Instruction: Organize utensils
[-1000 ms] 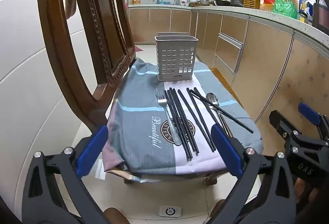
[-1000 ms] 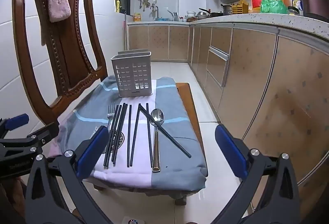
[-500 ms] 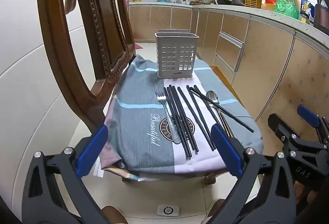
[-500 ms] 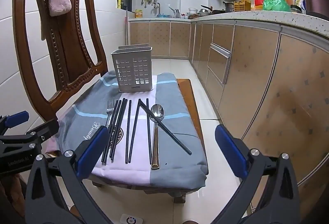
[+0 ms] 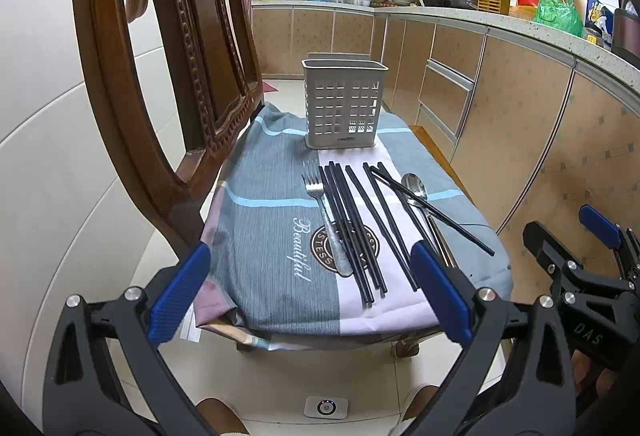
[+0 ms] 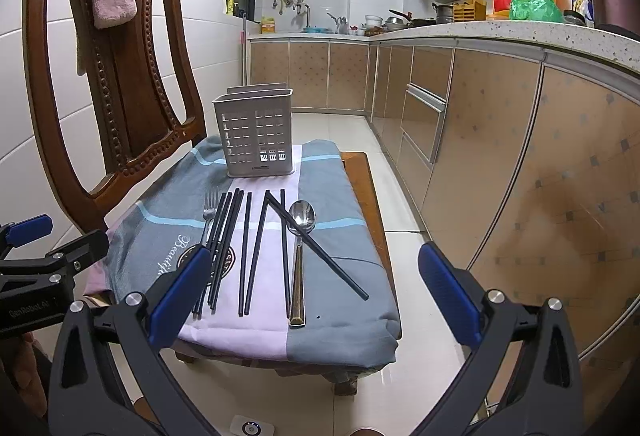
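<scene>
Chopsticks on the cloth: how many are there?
8 chopsticks, I think. Four lie packed beside the fork, so that count may be off; two lie in the middle; one just left of the spoon; one lies diagonally across the spoon.

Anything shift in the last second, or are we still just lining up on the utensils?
Only the cameras drifted slightly: both views sit a touch differently on the chair seat. Nothing was gripped or released. The left gripper and right gripper stay open, and the fork, spoon, chopsticks and holder lie unmoved.
</scene>
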The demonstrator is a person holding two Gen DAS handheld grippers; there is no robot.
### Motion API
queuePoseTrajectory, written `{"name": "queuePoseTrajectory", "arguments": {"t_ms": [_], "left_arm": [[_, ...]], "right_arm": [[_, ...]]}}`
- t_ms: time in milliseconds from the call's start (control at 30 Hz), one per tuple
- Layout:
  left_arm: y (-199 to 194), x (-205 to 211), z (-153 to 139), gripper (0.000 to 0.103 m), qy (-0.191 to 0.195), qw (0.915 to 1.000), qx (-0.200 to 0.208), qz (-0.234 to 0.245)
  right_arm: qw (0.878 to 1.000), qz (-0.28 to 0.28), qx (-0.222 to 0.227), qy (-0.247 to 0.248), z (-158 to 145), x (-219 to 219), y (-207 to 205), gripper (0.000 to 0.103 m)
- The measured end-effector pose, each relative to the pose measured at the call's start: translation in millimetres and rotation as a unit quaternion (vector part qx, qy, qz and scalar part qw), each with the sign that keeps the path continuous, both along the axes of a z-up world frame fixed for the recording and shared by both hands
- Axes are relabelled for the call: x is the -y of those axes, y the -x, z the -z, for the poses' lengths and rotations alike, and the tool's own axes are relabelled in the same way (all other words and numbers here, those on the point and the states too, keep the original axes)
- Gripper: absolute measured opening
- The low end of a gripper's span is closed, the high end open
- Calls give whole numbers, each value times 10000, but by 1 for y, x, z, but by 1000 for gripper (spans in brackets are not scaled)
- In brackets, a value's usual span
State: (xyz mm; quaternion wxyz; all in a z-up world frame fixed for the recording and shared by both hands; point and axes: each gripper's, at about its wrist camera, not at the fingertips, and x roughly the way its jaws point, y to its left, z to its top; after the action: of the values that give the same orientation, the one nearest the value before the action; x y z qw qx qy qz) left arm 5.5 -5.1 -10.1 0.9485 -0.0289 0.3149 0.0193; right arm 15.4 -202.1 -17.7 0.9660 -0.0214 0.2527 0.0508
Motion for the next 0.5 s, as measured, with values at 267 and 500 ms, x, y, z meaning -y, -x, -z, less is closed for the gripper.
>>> {"name": "queuePoseTrajectory", "arguments": {"t_ms": [267,500], "left_arm": [[-1,0,1,99,-14,10000,-19,10],[-1,0,1,99,-17,10000,-24,15]], "right_arm": [[10000,23,-9,-6,0,2,0,101],[10000,33,2,-7,0,2,0,101]]}}
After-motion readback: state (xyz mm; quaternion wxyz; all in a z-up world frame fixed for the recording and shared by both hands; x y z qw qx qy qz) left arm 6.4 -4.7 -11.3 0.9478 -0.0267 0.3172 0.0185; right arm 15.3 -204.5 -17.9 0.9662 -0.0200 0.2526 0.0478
